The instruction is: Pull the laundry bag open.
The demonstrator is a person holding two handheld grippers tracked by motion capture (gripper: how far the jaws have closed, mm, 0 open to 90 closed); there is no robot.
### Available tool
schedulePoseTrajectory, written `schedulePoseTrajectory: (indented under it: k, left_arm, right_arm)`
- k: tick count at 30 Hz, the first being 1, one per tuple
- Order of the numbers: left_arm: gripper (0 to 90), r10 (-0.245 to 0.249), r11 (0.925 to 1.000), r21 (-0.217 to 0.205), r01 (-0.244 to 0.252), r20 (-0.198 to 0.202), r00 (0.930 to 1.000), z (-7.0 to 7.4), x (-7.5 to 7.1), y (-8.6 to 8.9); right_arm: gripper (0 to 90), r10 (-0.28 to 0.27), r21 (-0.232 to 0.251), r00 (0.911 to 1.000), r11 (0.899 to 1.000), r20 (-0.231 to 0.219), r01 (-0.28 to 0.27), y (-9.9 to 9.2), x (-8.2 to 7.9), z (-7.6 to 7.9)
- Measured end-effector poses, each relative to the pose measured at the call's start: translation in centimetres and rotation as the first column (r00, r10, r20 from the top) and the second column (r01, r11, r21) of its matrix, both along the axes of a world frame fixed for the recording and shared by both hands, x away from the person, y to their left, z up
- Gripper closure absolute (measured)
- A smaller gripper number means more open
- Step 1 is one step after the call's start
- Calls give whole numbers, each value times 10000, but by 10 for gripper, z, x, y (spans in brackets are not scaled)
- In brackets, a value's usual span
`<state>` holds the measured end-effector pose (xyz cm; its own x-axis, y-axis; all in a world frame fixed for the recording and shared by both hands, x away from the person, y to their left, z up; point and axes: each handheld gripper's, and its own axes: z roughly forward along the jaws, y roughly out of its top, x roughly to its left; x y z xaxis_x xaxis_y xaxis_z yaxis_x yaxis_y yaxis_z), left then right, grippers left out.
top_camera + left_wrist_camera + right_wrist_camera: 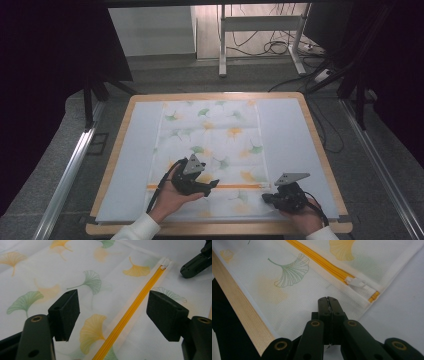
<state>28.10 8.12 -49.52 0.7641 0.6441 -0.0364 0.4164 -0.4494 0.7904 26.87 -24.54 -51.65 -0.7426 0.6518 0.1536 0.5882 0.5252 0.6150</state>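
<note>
A white mesh bag (pixel 210 135) printed with green and yellow ginkgo leaves lies flat on the table. An orange zipper (pixel 235 186) crosses its near end. My left gripper (pixel 212 186) hovers over the zipper's middle with its jaws open, and the zipper (pixel 130 312) runs between them untouched. The white zipper pull (pixel 357 283) sits at the zipper's right end. My right gripper (pixel 328 300) is shut, its tips on the bag's fabric near that corner, just short of the pull. Whether it pinches fabric I cannot tell. The right gripper (pixel 193 266) also shows beyond the pull (pixel 163 266).
The bag rests on a pale sheet (pixel 285 135) that covers a wooden table (pixel 320 145). The table's near wooden edge (pixel 239 307) runs close beside the right gripper. Beyond the table are a grey floor, a desk frame (pixel 222 45) and cables.
</note>
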Motion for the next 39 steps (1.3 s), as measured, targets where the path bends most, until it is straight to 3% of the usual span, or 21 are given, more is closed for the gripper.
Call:
schedulePoseTrajectory:
  k: [12,16,18,25,30,39]
  left_arm:
    - [266,-243,9995,-189,240,-194,9995,-2,6,-24]
    - [264,-196,9996,-204,192,-192,9996,3,11,-30]
    - [263,-195,9989,-428,189,-138,9997,11,15,-34]
    - [252,-408,9991,89,409,-178,9990,12,22,-50]
    - [268,-591,9982,-123,586,-481,9971,13,28,-59]
    - [273,-838,9957,367,847,-271,9961,8,29,-80]
  right_arm:
    - [893,-41,8,10000,10000,44,41,0,-1,-1]
    - [893,-45,10,10000,10000,33,45,0,0,0]
    - [892,0,1,10000,10000,40,0,0,0,-1]
    - [893,-23,-1,10000,10000,5,23,0,0,0]
    - [893,-16,-1,10000,10000,-24,16,0,1,0]
    - [893,-2,-40,10000,10000,-32,2,1,1,0]
